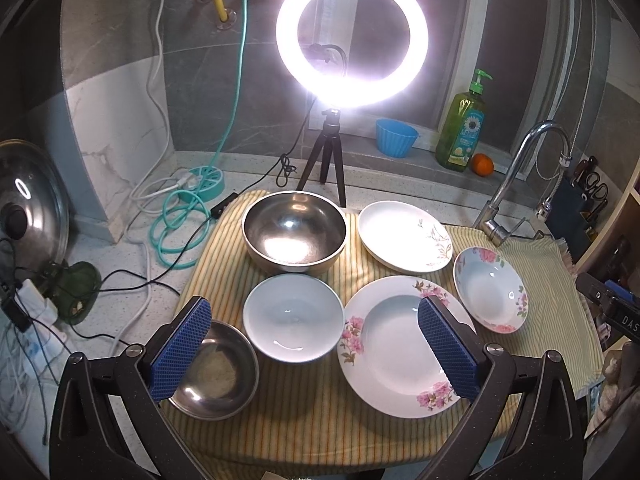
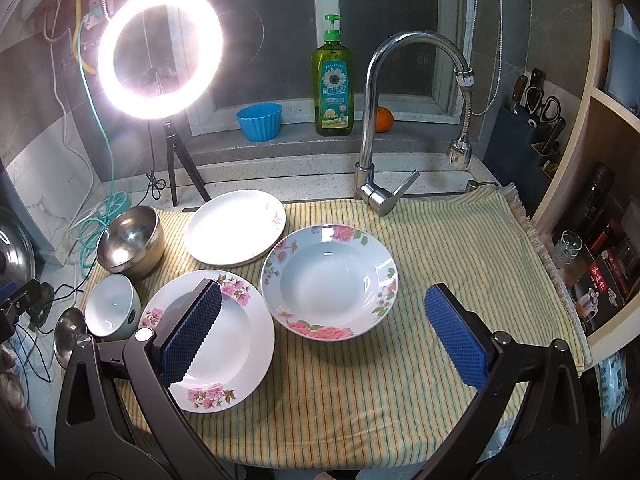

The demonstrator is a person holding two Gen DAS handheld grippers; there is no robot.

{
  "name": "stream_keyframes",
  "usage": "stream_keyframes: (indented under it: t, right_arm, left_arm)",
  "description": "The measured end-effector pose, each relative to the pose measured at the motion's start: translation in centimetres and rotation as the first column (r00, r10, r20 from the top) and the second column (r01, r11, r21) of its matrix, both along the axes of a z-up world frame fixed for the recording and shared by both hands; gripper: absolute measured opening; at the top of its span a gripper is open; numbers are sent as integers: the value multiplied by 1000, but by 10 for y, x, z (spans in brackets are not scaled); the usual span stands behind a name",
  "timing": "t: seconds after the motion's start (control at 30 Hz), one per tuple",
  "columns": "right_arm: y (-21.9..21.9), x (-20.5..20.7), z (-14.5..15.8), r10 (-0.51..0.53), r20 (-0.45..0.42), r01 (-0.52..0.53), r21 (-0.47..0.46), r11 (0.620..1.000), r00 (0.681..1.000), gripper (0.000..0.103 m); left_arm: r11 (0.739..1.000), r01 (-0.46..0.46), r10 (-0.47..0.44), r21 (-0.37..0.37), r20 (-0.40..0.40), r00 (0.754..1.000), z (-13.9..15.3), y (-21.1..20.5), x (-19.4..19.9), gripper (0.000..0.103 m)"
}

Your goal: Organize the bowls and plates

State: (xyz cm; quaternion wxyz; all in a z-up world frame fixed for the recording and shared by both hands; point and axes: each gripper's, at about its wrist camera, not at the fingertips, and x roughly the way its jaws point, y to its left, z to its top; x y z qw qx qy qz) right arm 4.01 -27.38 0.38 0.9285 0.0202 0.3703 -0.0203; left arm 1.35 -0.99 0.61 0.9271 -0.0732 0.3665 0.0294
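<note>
Crockery is lying spread on the striped cloth (image 2: 460, 248): plates (image 1: 394, 346) right, bowls (image 1: 294, 316) left. Both grippers, left (image 1: 316, 350) and right (image 2: 324, 336), are hovering near, jaws apart, empty. Glazed ware is looking slippery and fragile; rims are offering the best hold.

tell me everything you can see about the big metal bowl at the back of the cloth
The big metal bowl is round and deep, shiny like steel inside, with a duller, warmer-toned outer wall. It stands upright and empty, with a bright glare from the ring light on its bottom. It rests on the striped cloth at the back left, just in front of the light's tripod. The pale blue bowl sits right in front of it and the white plate to its right; whether they touch it is unclear. Neither gripper is near it.
</note>
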Motion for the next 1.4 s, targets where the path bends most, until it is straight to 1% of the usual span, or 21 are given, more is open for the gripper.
stream_keyframes:
  t: [0.47, 0.63, 0.97, 1.1, 1.13, 1.17, 1.23, 1.3, 1.37, 1.4]
  right_arm:
    - [3, 3, -9, 0, -8, 0, 5, 1000, 1000, 103]
    - [4, 3, -17, 8, -19, -7, 9, 1000, 1000, 103]
    - [-5, 12, -30, 41, -63, -38, 54, 998, 997, 103]
    - [-6, 16, -39, 72, -90, -64, 86, 994, 993, 103]
    - [-7, 17, -42, 79, -101, -69, 96, 993, 992, 102]
    - [-7, 19, -45, 87, -113, -75, 108, 991, 990, 97]
    - [-8, 21, -52, 109, -137, -91, 132, 987, 985, 92]
    - [-9, 22, -59, 127, -160, -103, 154, 983, 979, 87]
    - [-9, 23, -68, 148, -185, -116, 176, 978, 971, 78]
    - [-9, 23, -73, 158, -197, -122, 186, 975, 968, 75]
  left_arm:
    - [1000, 10, -10, -7, -6, 1000, -5, -5, 4, 102]
    - [1000, 19, -19, -12, -13, 1000, -10, -6, 5, 102]
    - [999, 31, -32, -28, -47, 998, -22, -11, 7, 102]
    - [998, 39, -42, -41, -70, 997, -28, -13, 9, 94]
    - [998, 40, -44, -47, -76, 996, -30, -13, 10, 93]
    - [998, 42, -46, -55, -83, 995, -32, -13, 10, 91]
    - [996, 46, -53, -73, -97, 994, -36, -13, 10, 85]
    - [994, 57, -68, -95, -115, 991, -41, -15, 10, 75]
    - [991, 65, -81, -117, -134, 988, -47, -17, 10, 72]
    - [989, 67, -85, -132, -142, 986, -50, -18, 10, 71]
